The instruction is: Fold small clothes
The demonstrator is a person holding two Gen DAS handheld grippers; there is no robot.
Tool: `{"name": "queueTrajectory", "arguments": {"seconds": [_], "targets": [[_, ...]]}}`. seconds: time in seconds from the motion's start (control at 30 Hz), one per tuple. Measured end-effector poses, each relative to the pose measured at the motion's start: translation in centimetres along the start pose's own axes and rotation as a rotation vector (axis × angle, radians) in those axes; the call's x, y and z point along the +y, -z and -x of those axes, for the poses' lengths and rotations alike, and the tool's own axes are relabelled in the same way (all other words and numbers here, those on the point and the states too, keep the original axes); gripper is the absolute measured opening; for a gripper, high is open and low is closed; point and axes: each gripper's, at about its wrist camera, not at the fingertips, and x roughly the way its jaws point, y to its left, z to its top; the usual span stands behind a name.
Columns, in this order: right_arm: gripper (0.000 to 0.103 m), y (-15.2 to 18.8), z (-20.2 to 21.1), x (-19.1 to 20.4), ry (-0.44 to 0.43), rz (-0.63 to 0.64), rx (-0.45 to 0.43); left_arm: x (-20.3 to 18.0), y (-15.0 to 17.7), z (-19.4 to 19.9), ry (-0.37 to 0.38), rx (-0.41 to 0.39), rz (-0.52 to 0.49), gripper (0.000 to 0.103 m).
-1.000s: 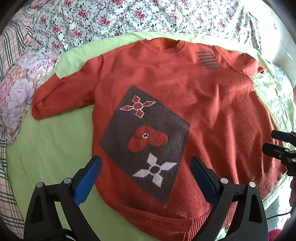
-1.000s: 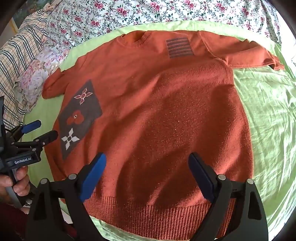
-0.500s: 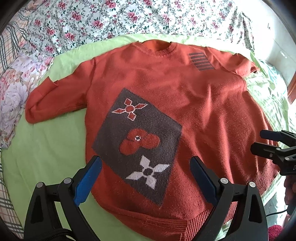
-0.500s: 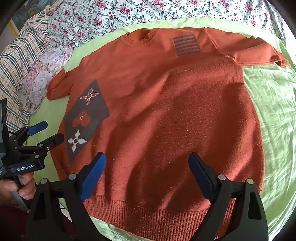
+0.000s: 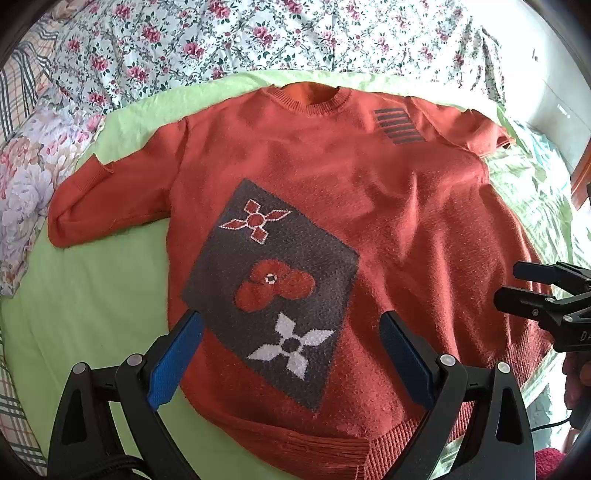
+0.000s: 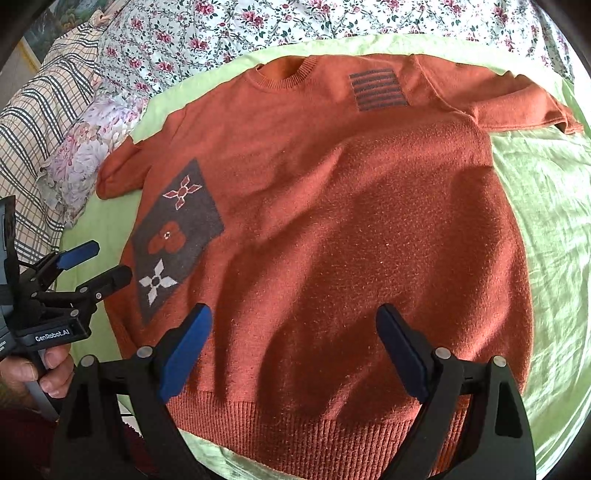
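An orange knit sweater (image 5: 406, 221) (image 6: 351, 221) lies flat, front up, on a green sheet, both sleeves spread out. It has a dark grey patch with flower shapes (image 5: 221, 288) (image 6: 207, 218) and a striped block near one shoulder (image 5: 397, 125). My left gripper (image 5: 290, 354) hovers open over the patch's lower end, nothing between its blue pads. My right gripper (image 6: 293, 347) is open above the ribbed hem (image 6: 295, 417). Each gripper shows in the other's view: the right gripper (image 5: 532, 291) by the sweater's right edge, the left gripper (image 6: 92, 266) by its left edge, held by a hand (image 6: 40, 373).
The green sheet (image 5: 92, 314) (image 6: 554, 221) covers a bed. Floral bedding (image 5: 258, 33) lies beyond the collar and a floral pillow (image 5: 22, 184) sits at the left. A checked cloth (image 6: 33, 129) lies further left. The bed's near edge runs just below the hem.
Both grippers have drifted only slightly over the lower part of the sweater. They stay open, and the sweater lies as it did.
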Motion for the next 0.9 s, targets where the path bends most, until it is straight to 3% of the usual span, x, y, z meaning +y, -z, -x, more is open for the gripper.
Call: {"name": "queueTrajectory", "arguments": {"seconds": [0.3,0.57,0.9], "targets": [[0.091,0.1,0.1,-0.3,0.004,-0.013,0.033,-0.5,0.0,0.2,0.008,0.001,-0.003,0.096],[0.091,0.4,0.5,-0.6,-0.022,-0.028,-0.005,-0.8,0.2,0.1,0.027,0.021,-0.001,0.097],[0.091,0.4,0.3,-1.7,-0.043,-0.048,0.012,-1.7,-0.3,-0.3,0.041,0.044,-0.019,0.097]]}}
